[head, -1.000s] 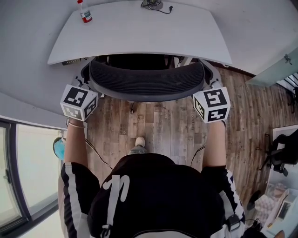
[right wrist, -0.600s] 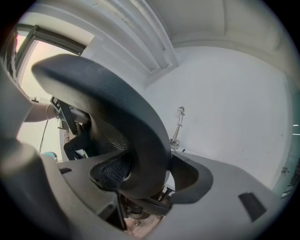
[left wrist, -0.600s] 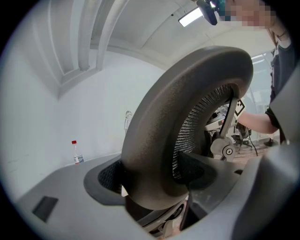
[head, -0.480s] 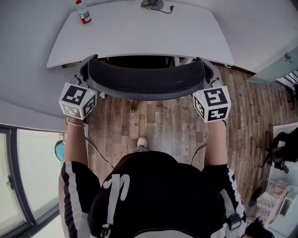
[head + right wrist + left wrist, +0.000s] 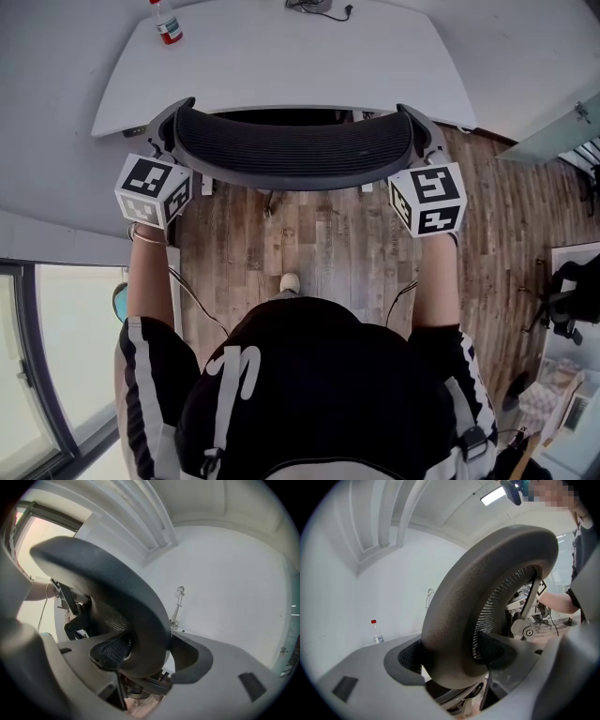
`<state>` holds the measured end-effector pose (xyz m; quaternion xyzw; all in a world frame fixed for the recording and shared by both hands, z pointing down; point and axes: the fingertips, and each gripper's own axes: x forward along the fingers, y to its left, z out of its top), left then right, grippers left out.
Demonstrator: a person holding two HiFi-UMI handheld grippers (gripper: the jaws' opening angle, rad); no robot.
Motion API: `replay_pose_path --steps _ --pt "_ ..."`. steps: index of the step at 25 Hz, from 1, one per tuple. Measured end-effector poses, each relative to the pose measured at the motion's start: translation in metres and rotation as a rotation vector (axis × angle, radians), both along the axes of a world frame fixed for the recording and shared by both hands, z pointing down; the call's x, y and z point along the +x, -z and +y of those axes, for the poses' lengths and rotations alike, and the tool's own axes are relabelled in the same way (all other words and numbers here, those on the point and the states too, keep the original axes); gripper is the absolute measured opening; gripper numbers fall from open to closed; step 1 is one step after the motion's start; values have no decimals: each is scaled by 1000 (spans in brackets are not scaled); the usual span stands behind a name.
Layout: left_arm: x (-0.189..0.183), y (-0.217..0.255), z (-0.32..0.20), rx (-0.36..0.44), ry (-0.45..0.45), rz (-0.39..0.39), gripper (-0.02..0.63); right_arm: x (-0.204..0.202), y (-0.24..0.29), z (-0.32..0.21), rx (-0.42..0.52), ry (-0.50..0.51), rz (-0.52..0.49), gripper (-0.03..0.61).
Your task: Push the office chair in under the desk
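Office chair (image 5: 291,145) was nearly tucked under the desk (image 5: 281,66), with left gripper (image 5: 454,660) and right gripper (image 5: 140,656) each clamped on its backrest (image 5: 487,588) (probably needed one last straight shove).

Left gripper (image 5: 450,660): jaws are squeezing the chair back (image 5: 487,588) rim.
Bottle (image 5: 375,633): is standing left of the chair back, well apart.

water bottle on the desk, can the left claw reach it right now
Probably not: the left claw is clamped on the chair back, and the bottle stands at the desk's far left corner, beyond it.
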<state>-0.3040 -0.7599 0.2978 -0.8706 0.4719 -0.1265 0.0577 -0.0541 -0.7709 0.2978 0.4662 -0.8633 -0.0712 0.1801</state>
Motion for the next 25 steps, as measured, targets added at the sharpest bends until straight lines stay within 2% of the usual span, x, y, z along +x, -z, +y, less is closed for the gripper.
replay_pose_path --steps 25 --pt "-22 -2 -53 10 -27 6 354 -22 0 -45 -7 -24 8 272"
